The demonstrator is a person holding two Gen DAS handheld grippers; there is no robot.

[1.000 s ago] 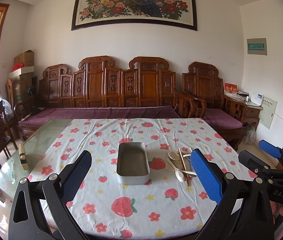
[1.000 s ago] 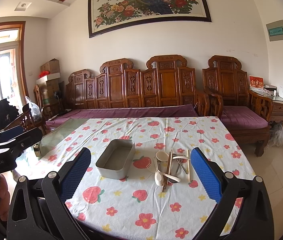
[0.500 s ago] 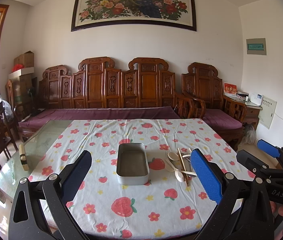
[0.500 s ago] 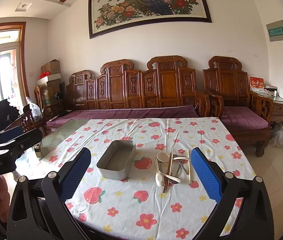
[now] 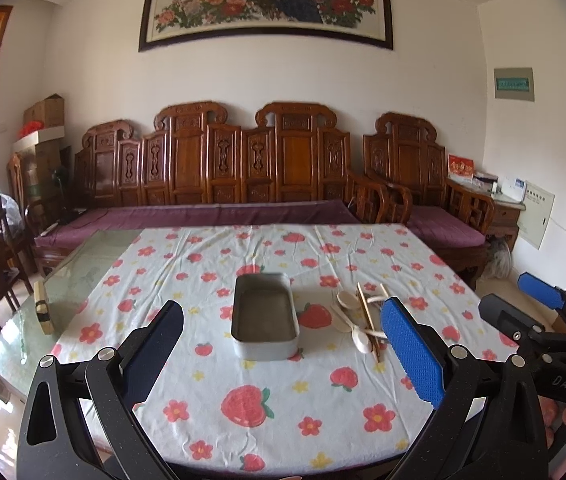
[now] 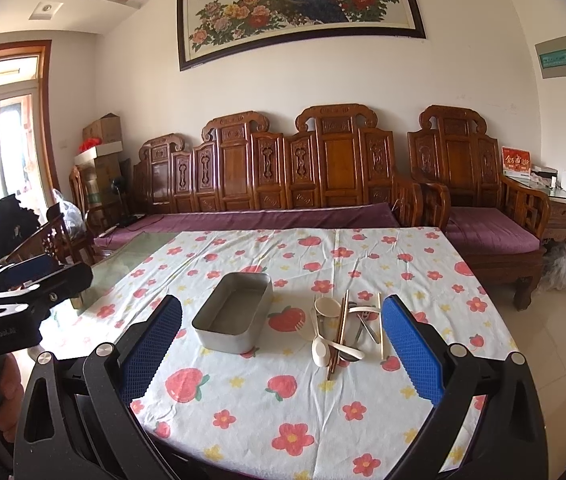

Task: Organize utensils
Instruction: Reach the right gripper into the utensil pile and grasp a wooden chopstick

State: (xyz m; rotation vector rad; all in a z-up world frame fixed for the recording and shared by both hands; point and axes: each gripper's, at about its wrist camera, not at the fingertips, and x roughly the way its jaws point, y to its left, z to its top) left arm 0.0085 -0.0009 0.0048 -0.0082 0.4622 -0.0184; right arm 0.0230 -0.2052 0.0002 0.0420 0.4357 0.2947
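On the table (image 5: 243, 408): a floral cloth under everything I work with.
Tin (image 5: 265, 316): grey, rectangular, nothing in it, at mid-table; my right camera sees it too (image 6: 235, 312), turned at an angle.
Utensils (image 5: 361, 320): heaped just right of the tin, apart from it.
Right camera only: a cream cup (image 6: 327, 308) lying on its side, brown chopsticks (image 6: 339, 330) across cream spoons (image 6: 319, 350), a small fork (image 6: 302, 326), something metal beneath.
Left camera only: my right gripper (image 5: 539, 300) at the right edge, and a taped block (image 5: 43, 312) on bare glass.
Left gripper (image 5: 281, 356): fingers spread wide, holding nothing, short of the tin.
Right gripper (image 6: 281, 356): fingers spread wide, holding nothing, short of the heap.
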